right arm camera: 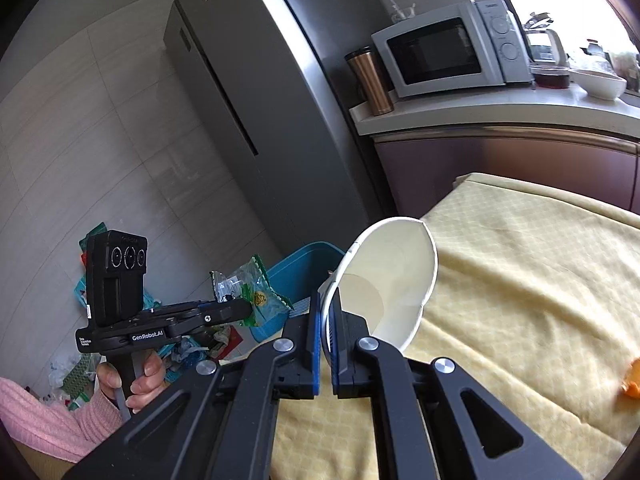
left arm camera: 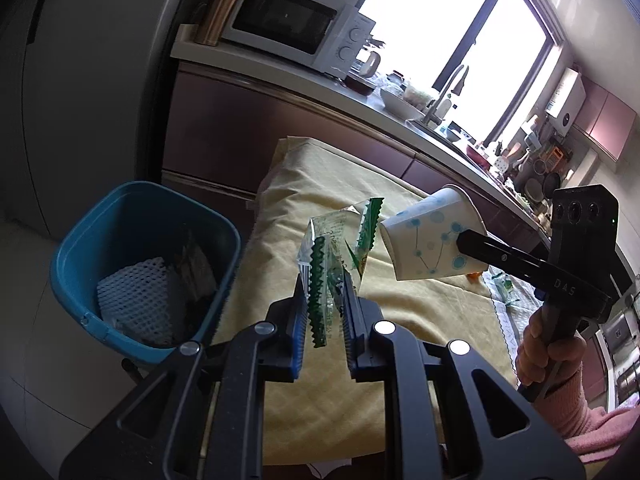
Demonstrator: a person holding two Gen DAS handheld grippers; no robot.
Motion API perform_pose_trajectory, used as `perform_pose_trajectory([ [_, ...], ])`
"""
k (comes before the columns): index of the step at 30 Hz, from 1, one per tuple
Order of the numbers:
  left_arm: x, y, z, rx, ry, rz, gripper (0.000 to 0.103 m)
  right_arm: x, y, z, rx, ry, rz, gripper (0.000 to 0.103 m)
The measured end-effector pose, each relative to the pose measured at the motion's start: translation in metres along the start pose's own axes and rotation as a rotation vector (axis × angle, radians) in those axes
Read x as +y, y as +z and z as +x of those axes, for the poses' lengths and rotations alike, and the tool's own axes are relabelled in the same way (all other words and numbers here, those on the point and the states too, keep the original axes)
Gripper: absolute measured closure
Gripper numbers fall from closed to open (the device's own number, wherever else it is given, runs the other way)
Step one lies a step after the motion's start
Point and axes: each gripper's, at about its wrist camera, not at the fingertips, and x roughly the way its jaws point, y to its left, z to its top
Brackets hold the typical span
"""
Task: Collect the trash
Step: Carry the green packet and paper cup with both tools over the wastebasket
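Both hands loaded: my left jaws are clamped on a green wrapper, right jaws pinching a paper cup by its rim. Bin, left of my left jaws, already has some trash; orange scrap remains on the counter.

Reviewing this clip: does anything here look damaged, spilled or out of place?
Yes. The white paper cup with blue dots pinched in the right gripper has a dented, notched rim. Wrappers and packets litter the floor beside the blue plastic bin, outside it. A small orange scrap remains on the yellow tablecloth.
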Motion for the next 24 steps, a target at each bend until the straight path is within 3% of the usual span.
perform_pose_trajectory([
  [10, 0.052, 0.009, -0.012, -0.035, 0.103, -0.079, 0.087, 0.016, 0.018, 0.043, 0.051, 0.053, -0.047, 0.1],
  [24, 0.095, 0.004, 0.0, -0.002, 0.189, -0.156, 0.087, 0.035, 0.034, 0.097, 0.12, 0.099, -0.064, 0.1],
])
